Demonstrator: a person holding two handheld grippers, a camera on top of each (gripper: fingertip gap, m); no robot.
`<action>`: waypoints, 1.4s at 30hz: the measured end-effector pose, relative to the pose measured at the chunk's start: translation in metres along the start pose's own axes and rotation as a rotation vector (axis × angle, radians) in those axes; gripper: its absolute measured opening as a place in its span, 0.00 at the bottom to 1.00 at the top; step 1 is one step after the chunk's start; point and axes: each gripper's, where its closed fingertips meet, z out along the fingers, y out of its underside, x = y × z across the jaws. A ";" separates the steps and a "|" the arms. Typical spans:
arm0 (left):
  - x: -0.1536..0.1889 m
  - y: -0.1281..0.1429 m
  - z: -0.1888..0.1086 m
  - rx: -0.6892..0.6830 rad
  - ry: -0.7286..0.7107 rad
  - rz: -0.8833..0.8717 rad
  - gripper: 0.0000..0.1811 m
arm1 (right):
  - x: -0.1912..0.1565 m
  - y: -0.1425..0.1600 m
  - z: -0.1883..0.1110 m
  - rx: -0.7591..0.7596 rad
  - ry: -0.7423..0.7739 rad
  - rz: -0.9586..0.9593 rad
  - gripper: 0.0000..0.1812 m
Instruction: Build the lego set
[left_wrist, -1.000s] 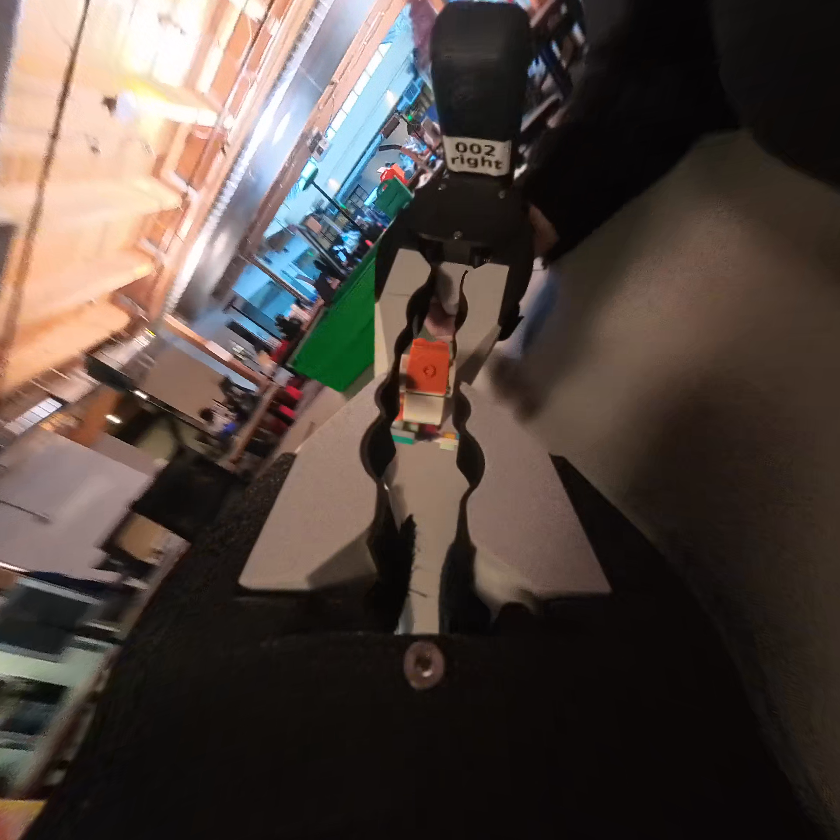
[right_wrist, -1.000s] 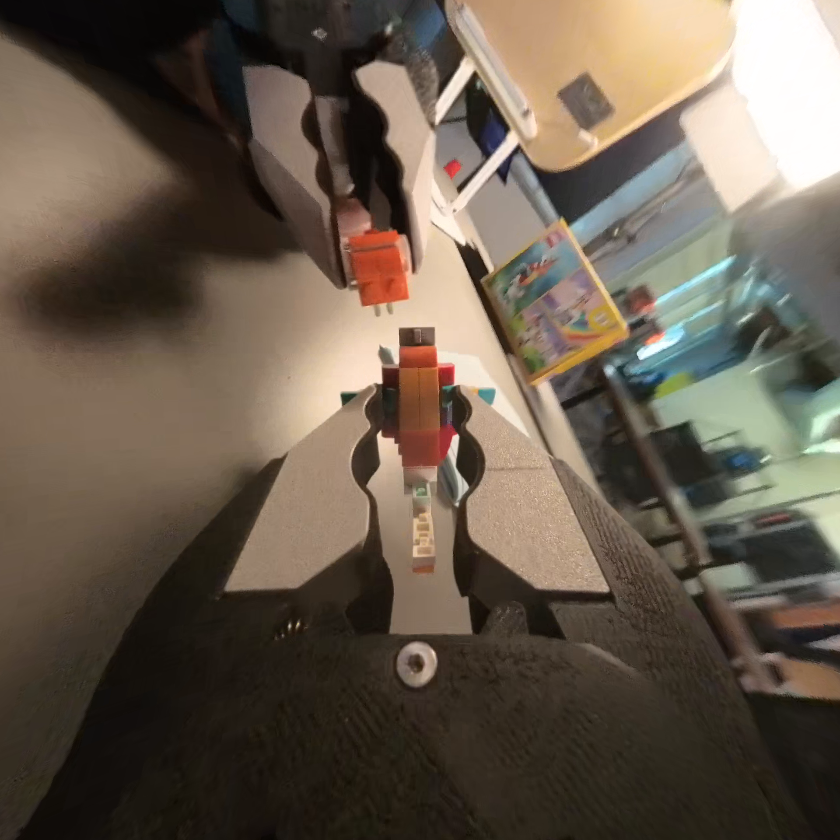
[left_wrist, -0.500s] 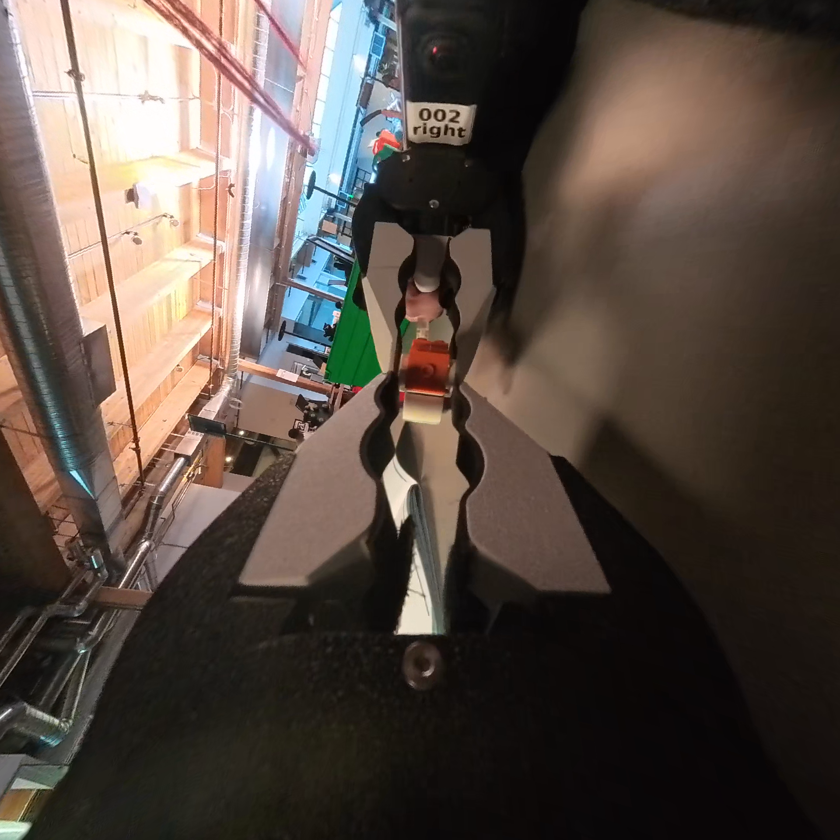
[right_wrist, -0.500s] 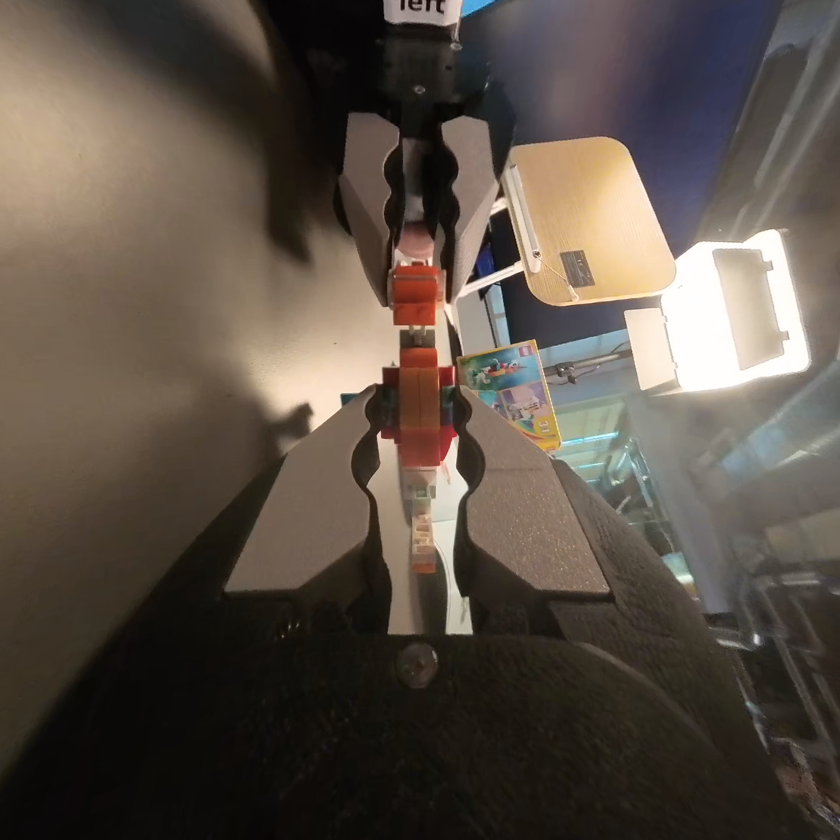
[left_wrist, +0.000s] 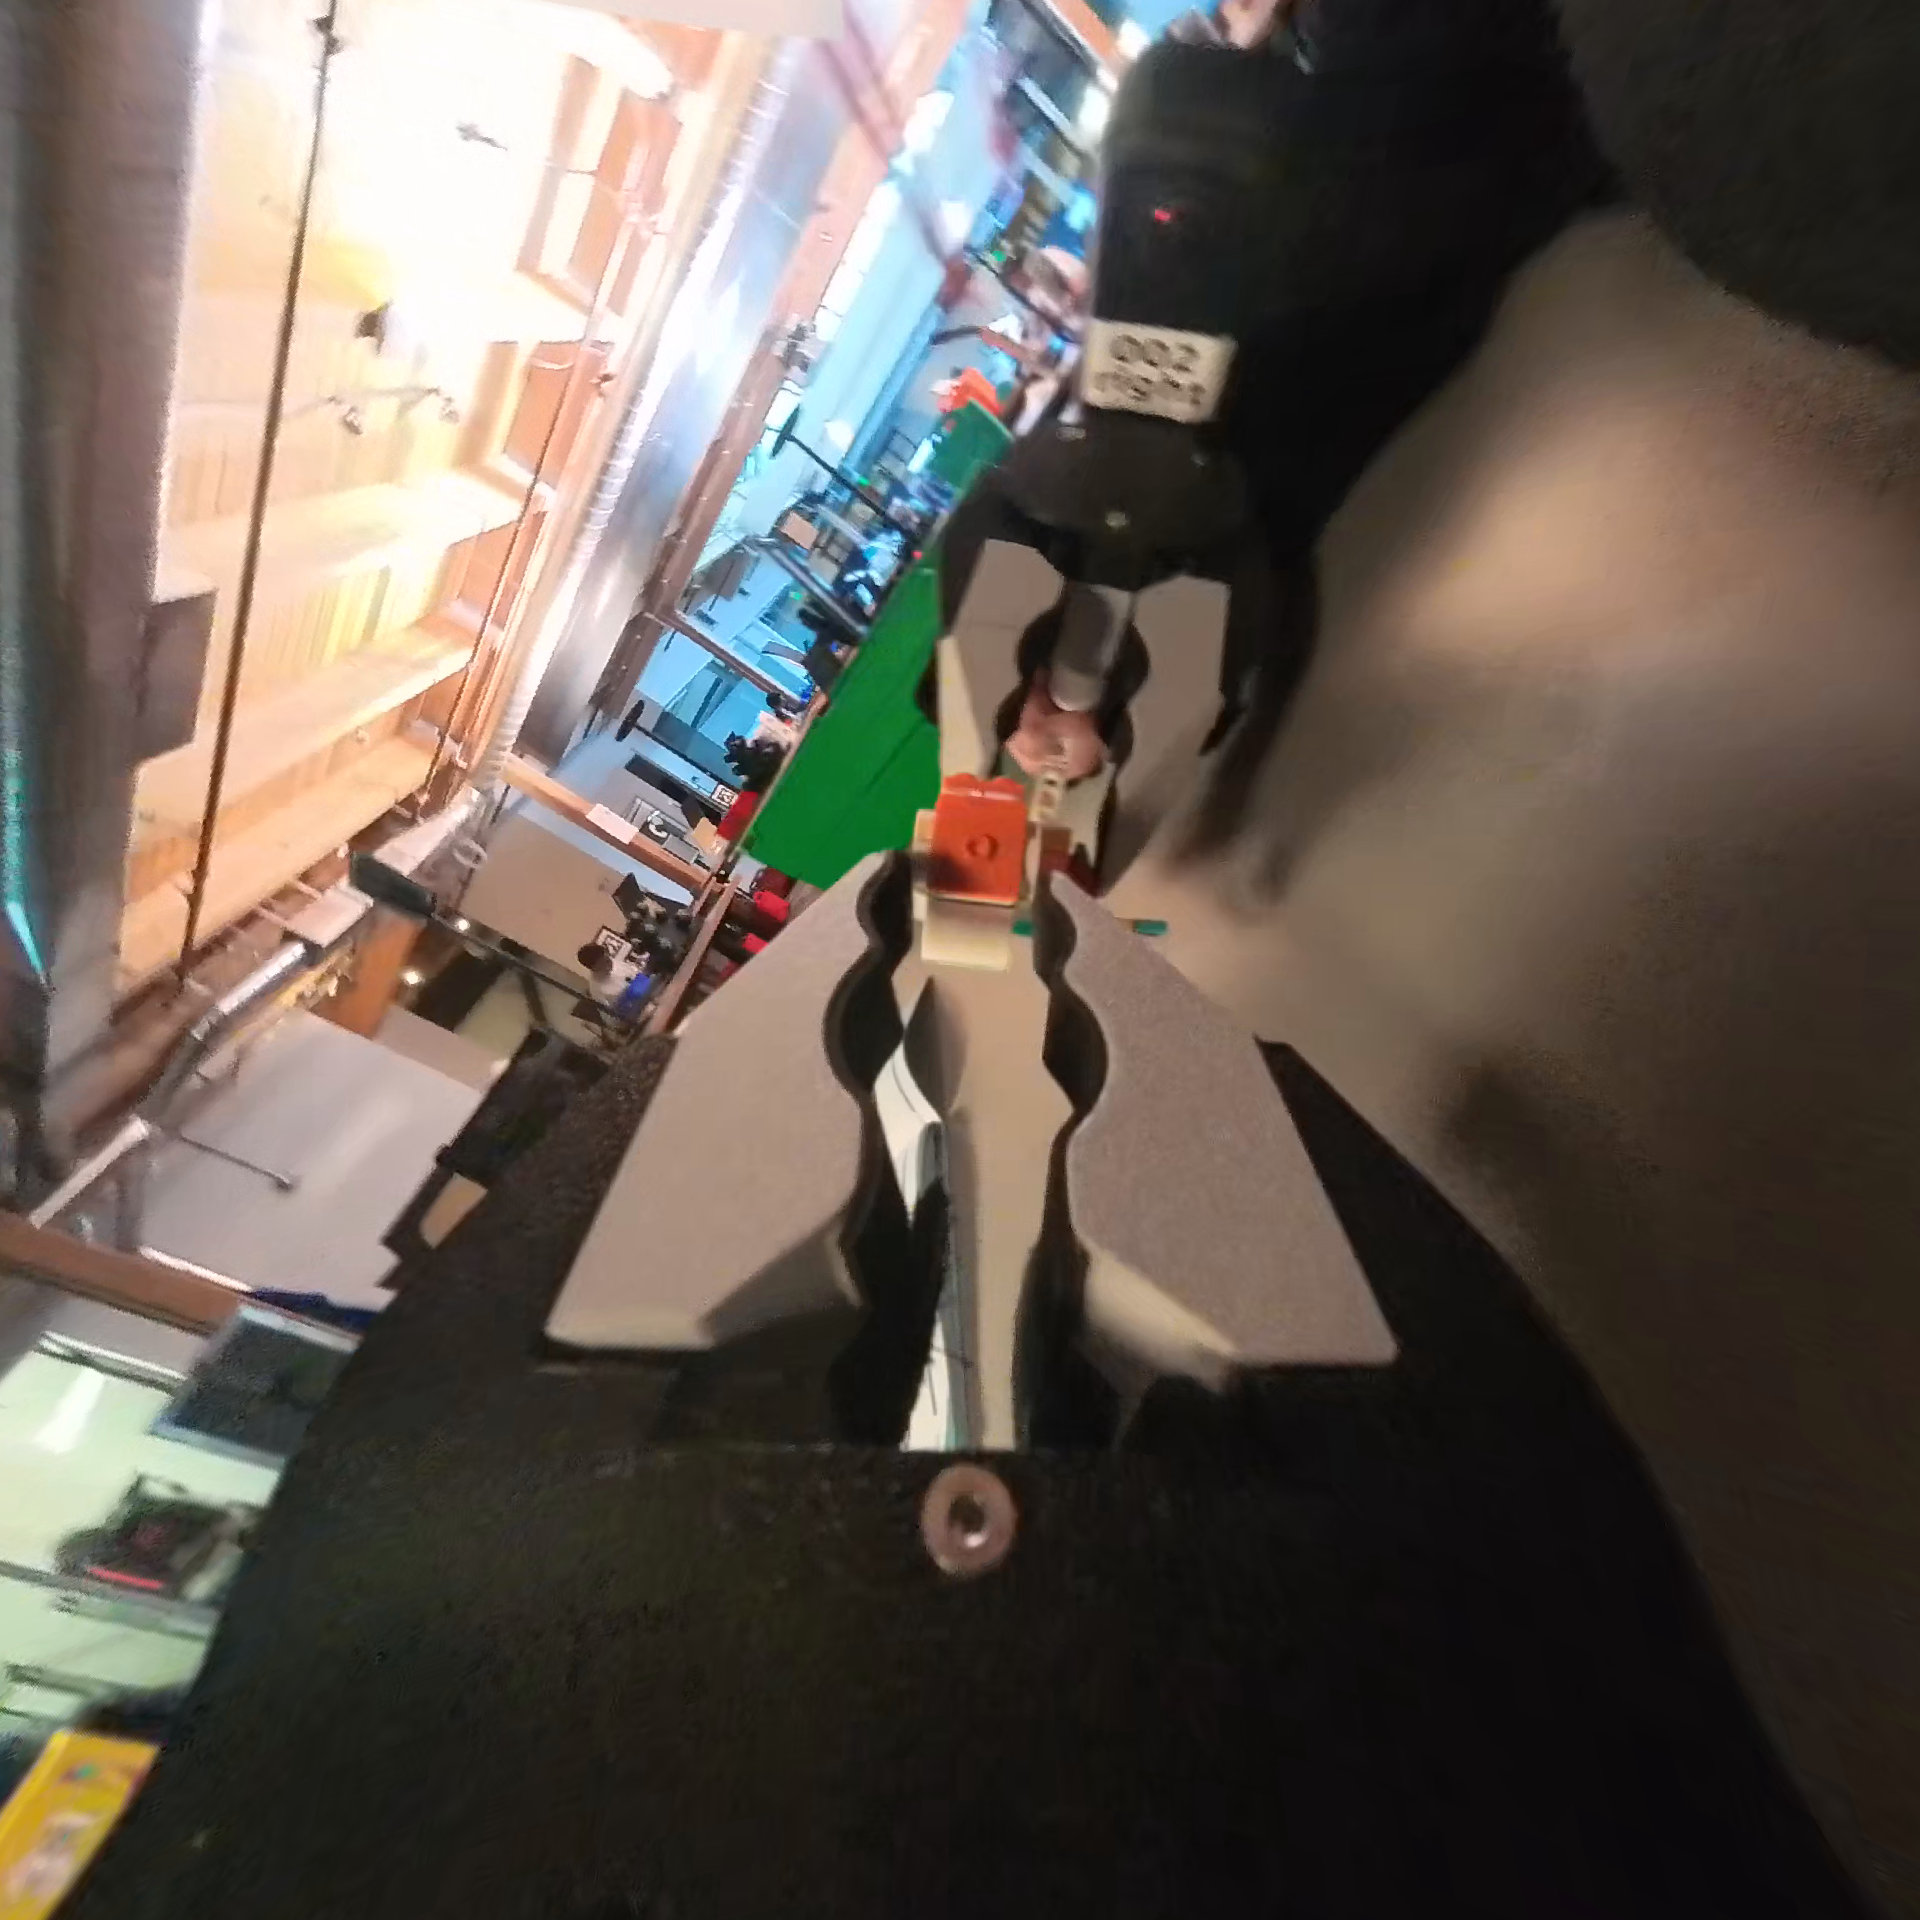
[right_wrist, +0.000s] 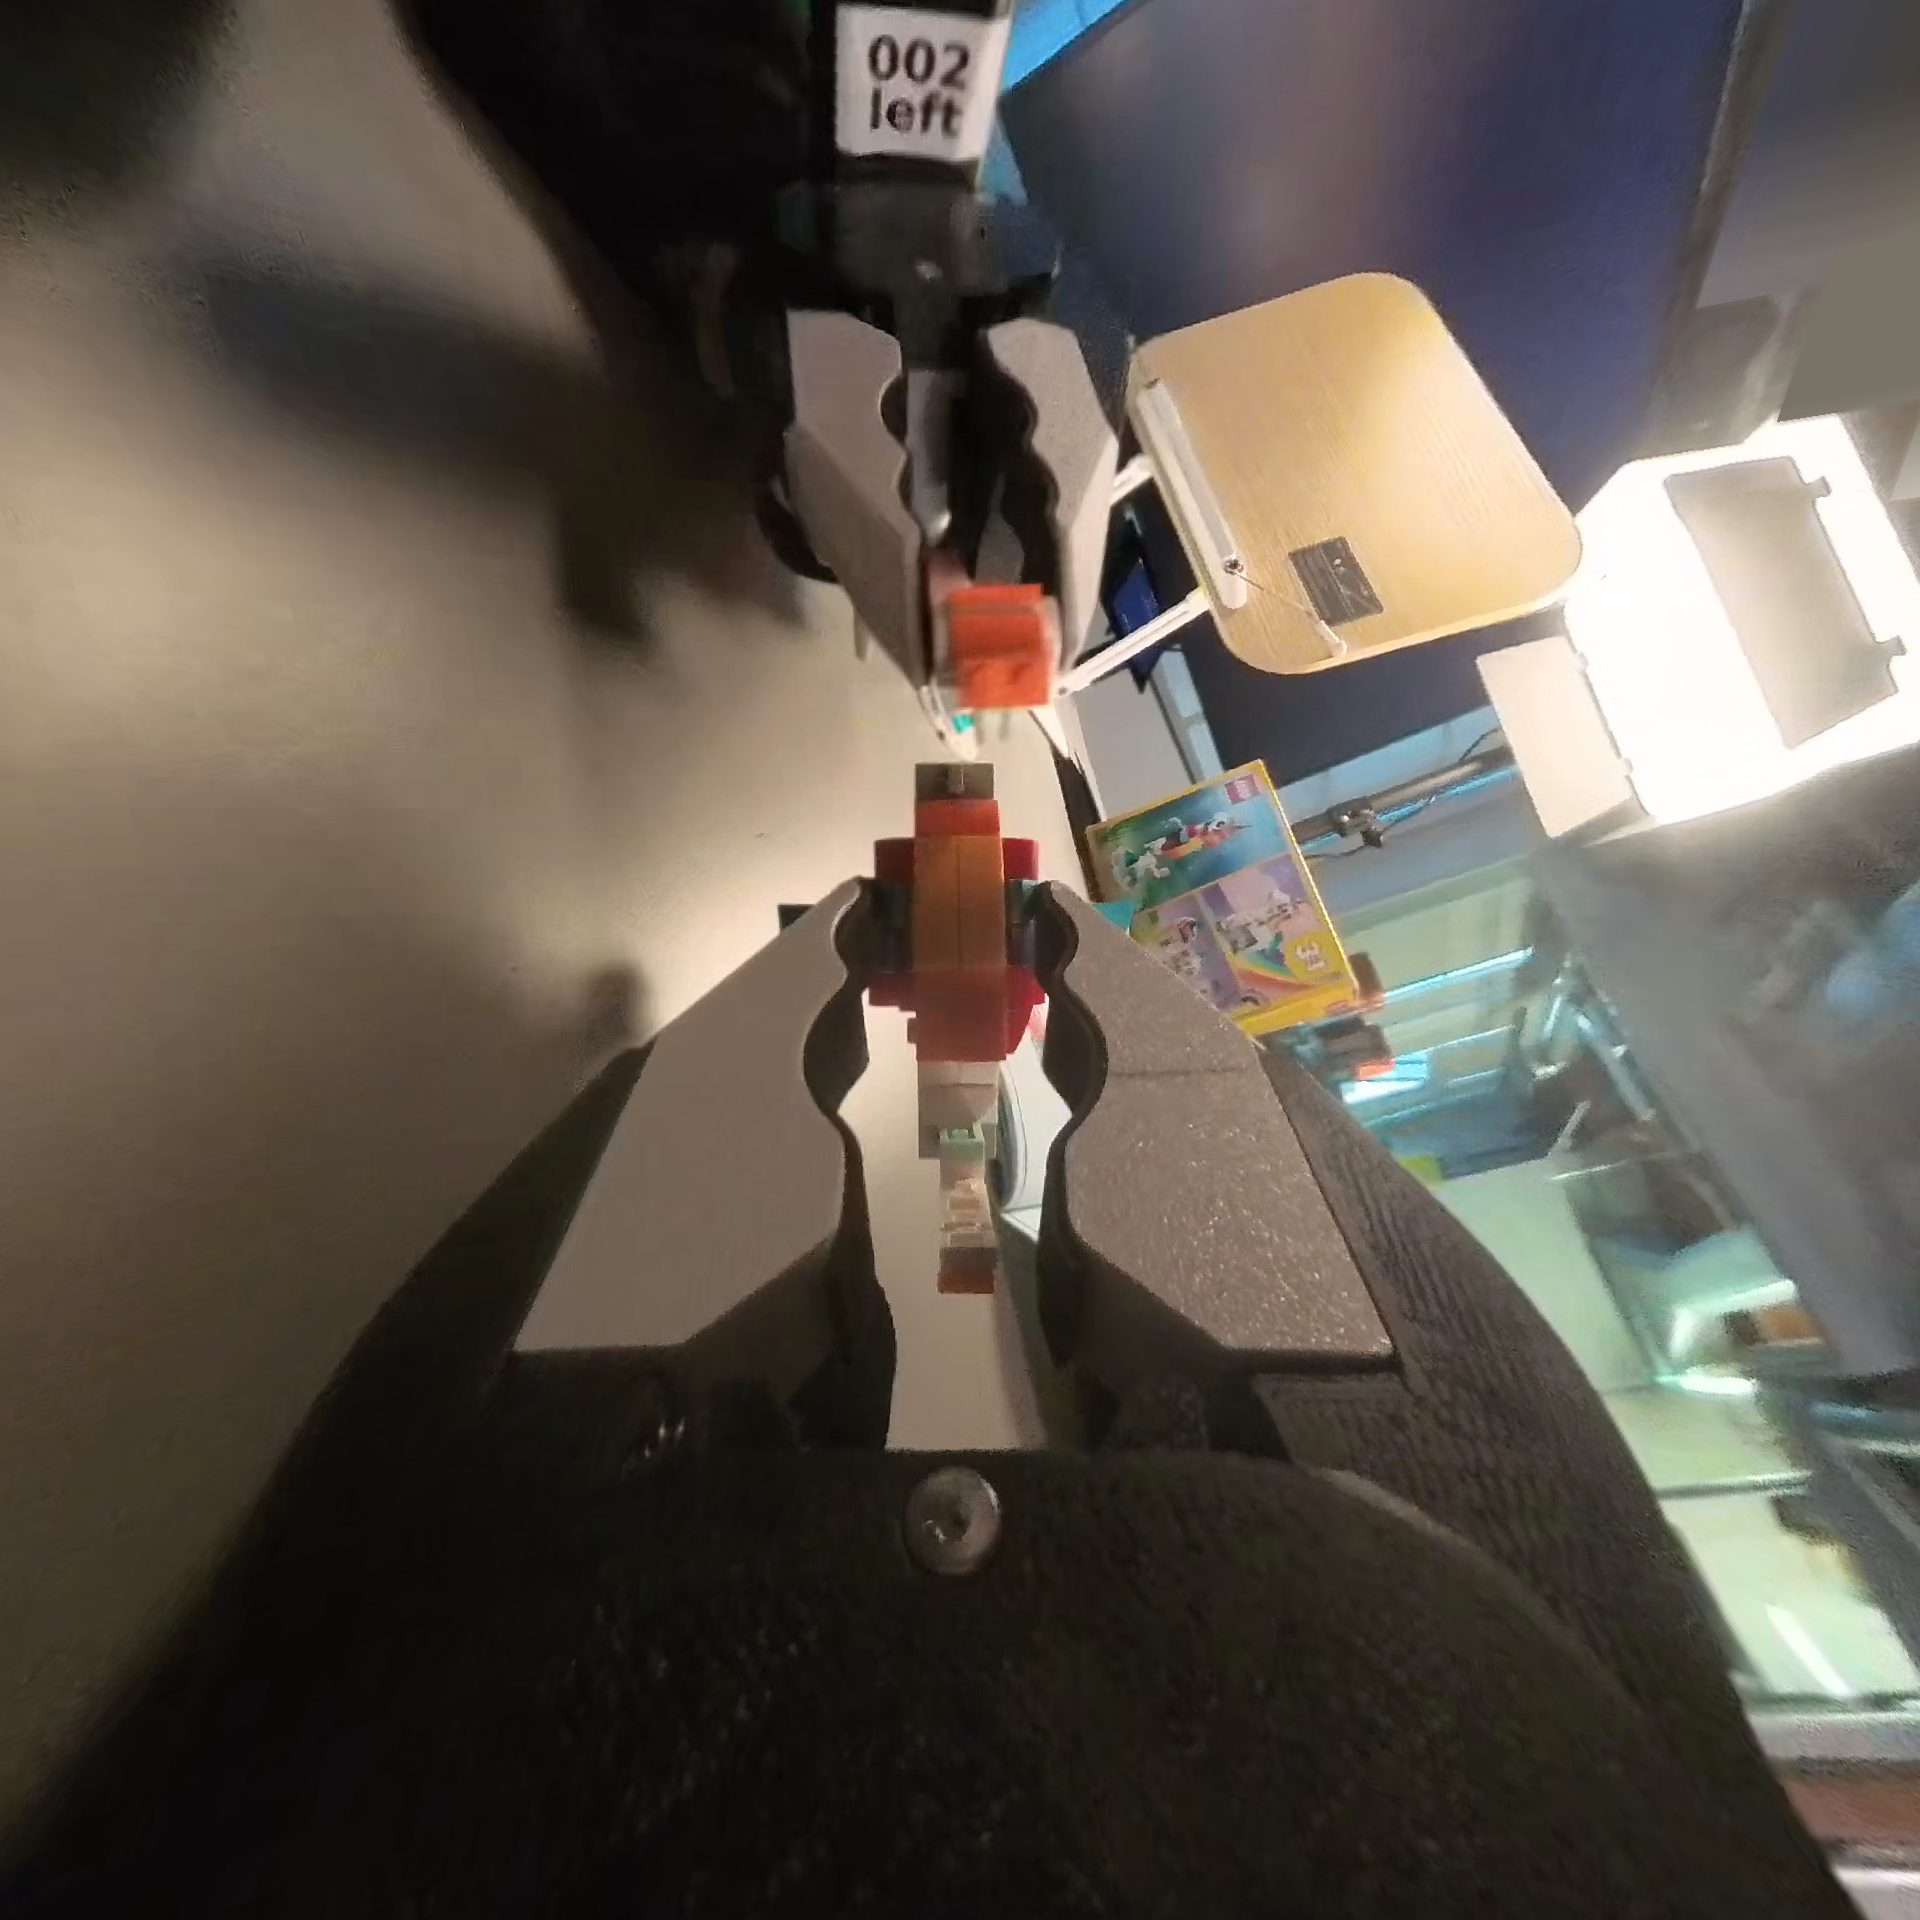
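The orange lego model (right_wrist: 954, 935), red and teal at its sides with a pale tail, is clamped between the right gripper (right_wrist: 954, 904) fingers. Just beyond its grey tip, apart, an orange lego piece (right_wrist: 995, 660) sits pinched in the left gripper (left_wrist: 961, 894). Behind stand the grey tabletop (right_wrist: 312, 831) and a yellow lego box (right_wrist: 1221, 899).

Matt grippers, glossy bricks

Grainy matt grey plastic is covering the right gripper's fingers (right_wrist: 1174, 1174); the orange brick (right_wrist: 995, 657) and lego model (right_wrist: 956, 935) are showing smooth plastic; the tabletop (right_wrist: 1351, 457) is looking like pale wood.
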 end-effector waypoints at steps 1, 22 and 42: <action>-0.007 0.000 -0.002 0.010 -0.018 -0.039 0.11 | 0.005 -0.001 0.000 0.006 0.017 0.029 0.15; -0.058 0.036 -0.017 0.152 0.162 -1.144 0.11 | 0.031 0.005 0.036 -0.023 -0.083 0.845 0.15; -0.056 0.048 -0.017 0.136 0.267 -1.394 0.11 | 0.036 0.005 0.044 0.045 -0.172 1.108 0.15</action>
